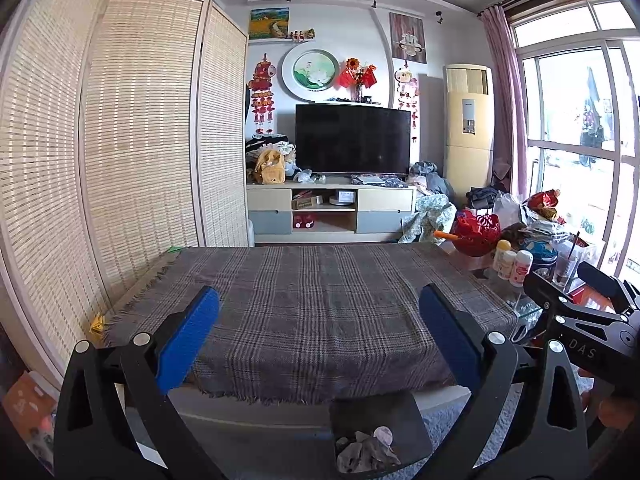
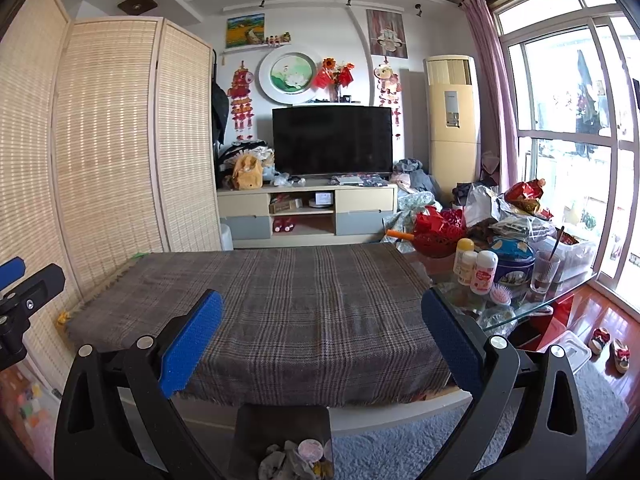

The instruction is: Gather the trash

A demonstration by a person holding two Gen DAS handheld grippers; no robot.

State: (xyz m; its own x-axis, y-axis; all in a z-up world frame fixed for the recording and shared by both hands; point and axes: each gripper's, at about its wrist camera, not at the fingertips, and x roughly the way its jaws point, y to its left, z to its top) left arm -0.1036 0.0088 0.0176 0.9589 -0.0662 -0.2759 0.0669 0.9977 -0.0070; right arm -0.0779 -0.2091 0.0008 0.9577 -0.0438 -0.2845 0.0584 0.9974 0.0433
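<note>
1. Left tool (image 1: 318,324): blue textured pads spread wide, nothing between them. It hangs over the near edge of the table (image 1: 320,280), pointing toward the TV.
2. Right tool (image 2: 320,328): same posture, pads wide apart and holding nothing. Both tools sit side by side at about the same height; each shows at the edge of the other's view.
3. Trash bin (image 1: 380,432): a dark, square-mouthed container on the floor just below the table's near edge, under and slightly behind the pads. In the left view it lies below and right of centre; in the right view (image 2: 286,440) below and a little left of centre. So it stands between the 2 tools, neither clearly nearer.
4. Crumpled trash (image 1: 366,452) already lies in the bin: greyish wadded paper or film plus a pale round lid-like piece. Soft, light, irregular.
5. The table's plaid cloth (image 2: 256,300), brown-grey woven wool with a fringed hem, shows no loose trash on it.
6. Judgement: collection looks largely done, unless the small yellow scrap (image 1: 96,325) at the cloth's left edge counts. It lies forward-left, nearest the left tool; its long axis is too small to tell.
</note>
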